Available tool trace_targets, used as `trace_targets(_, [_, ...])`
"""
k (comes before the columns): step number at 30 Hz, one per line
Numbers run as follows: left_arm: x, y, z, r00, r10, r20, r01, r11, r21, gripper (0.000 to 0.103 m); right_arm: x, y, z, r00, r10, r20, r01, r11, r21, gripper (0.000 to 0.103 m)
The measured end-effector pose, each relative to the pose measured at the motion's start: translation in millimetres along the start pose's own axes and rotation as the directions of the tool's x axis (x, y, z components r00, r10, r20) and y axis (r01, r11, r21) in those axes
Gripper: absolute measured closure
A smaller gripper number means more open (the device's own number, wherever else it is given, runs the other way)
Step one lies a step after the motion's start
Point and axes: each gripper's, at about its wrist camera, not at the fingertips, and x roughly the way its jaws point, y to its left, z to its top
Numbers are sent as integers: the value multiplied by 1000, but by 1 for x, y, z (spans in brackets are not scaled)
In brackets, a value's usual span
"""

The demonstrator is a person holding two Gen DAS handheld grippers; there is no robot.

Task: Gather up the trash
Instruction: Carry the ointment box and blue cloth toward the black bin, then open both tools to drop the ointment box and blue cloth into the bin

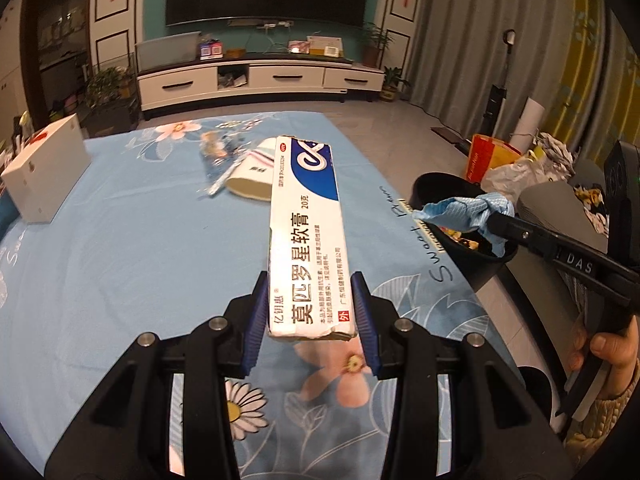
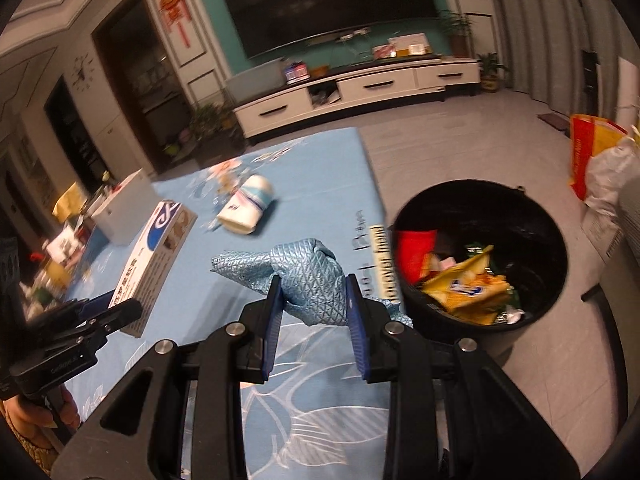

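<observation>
Blue cloth (image 2: pixel 308 280) — clamped in right gripper (image 2: pixel 314 304), just left of black bin (image 2: pixel 480 200), the nearer load. Ointment box (image 1: pixel 308 236) pinched by left gripper (image 1: pixel 310 312), long axis pointing away — over the table (image 1: pixel 140 240), farther from bin.

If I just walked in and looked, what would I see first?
Probably the long white-and-blue ointment box, sticking up from the left gripper over the flowery blue tablecloth. Next, the crumpled blue cloth squeezed in the right gripper near the table's edge. Just beyond it on the floor stands a black trash bin with yellow and red wrappers inside.
</observation>
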Motion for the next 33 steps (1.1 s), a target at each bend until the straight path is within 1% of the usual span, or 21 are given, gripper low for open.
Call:
trace_targets(12, [26, -45, 27, 999, -45, -9, 45, 994, 100, 62, -10, -49, 0, 997, -64, 41, 60, 994, 89, 72])
trace_targets(18, [41, -68, 38, 997, -71, -23, 73, 987, 140, 62, -12, -75, -1, 993, -104, 56, 95, 984, 151, 72])
trace_targets(22, [53, -82, 43, 994, -101, -38, 106, 982, 157, 62, -11, -91, -3, 990, -127, 54, 114, 974, 196, 72])
trace_targets(29, [82, -118, 54, 977, -196, -85, 208, 961, 182, 62, -3, -120, -8, 987, -155, 45, 135, 945, 297, 72])
trace_targets(32, [99, -134, 61, 964, -238, -117, 257, 947, 192, 62, -1, -129, -6, 984, -173, 48, 149, 935, 322, 71])
trace_targets(33, [107, -141, 64, 956, -259, -134, 282, 940, 191, 62, 0, -132, -4, 982, -183, 46, 158, 932, 327, 71])
